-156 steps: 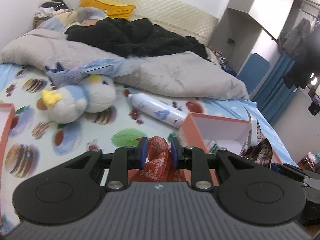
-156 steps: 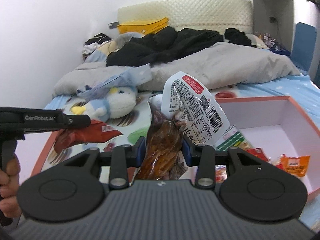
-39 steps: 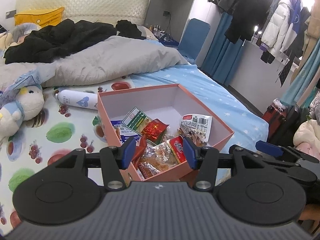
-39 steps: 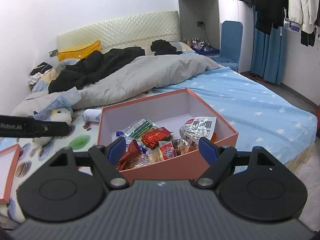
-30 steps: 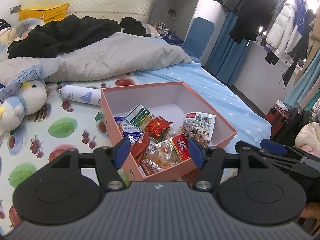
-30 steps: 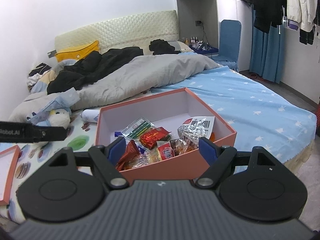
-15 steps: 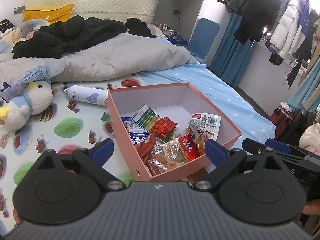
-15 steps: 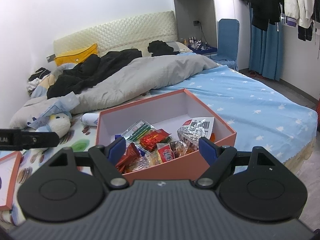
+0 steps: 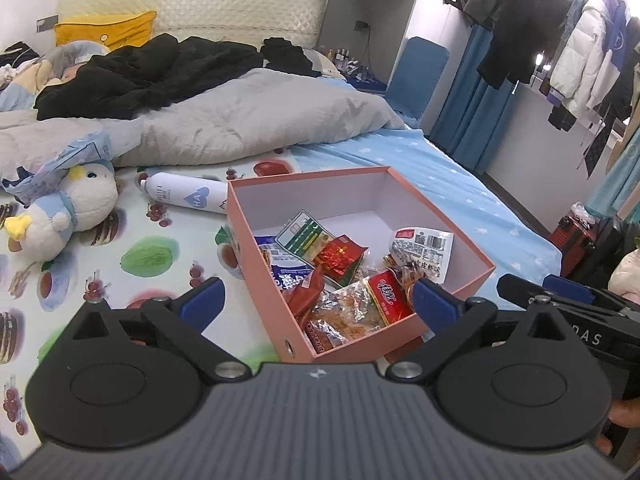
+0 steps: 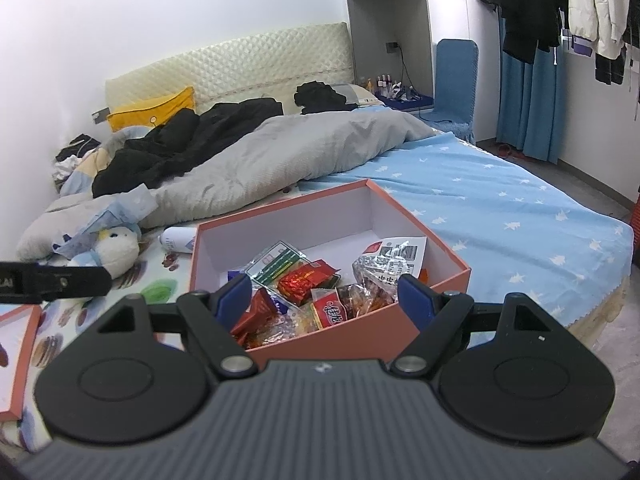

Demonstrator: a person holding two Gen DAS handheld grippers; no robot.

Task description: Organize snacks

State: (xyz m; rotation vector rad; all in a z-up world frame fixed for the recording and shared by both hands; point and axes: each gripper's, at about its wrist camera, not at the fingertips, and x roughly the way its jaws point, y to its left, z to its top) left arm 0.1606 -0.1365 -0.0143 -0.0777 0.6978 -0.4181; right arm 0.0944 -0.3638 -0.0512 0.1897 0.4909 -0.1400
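Observation:
An orange box [image 9: 264, 264] with white inside stands on the bed, also in the right wrist view [image 10: 448, 256]. It holds several snack packets: a red one [image 9: 338, 254], a clear white-labelled one [image 9: 424, 246], a green-striped one [image 9: 302, 236] and a red-labelled bag [image 10: 330, 310]. My left gripper [image 9: 318, 300] is open wide and empty, held back from the box's near corner. My right gripper [image 10: 325, 294] is open and empty, just in front of the box's near wall.
A white bottle [image 9: 184, 198] and a plush bird [image 9: 60, 216] lie left of the box. A grey duvet [image 9: 224, 128] and black clothes [image 9: 132, 76] cover the far bed. An orange lid [image 10: 16, 348] lies at the left. Hanging coats [image 9: 576, 48] are at the right.
Both grippers let go of their snack packets, which now lie in the box, and drew back. Over the last second my left gripper's jaws opened wider. The right gripper stayed open.

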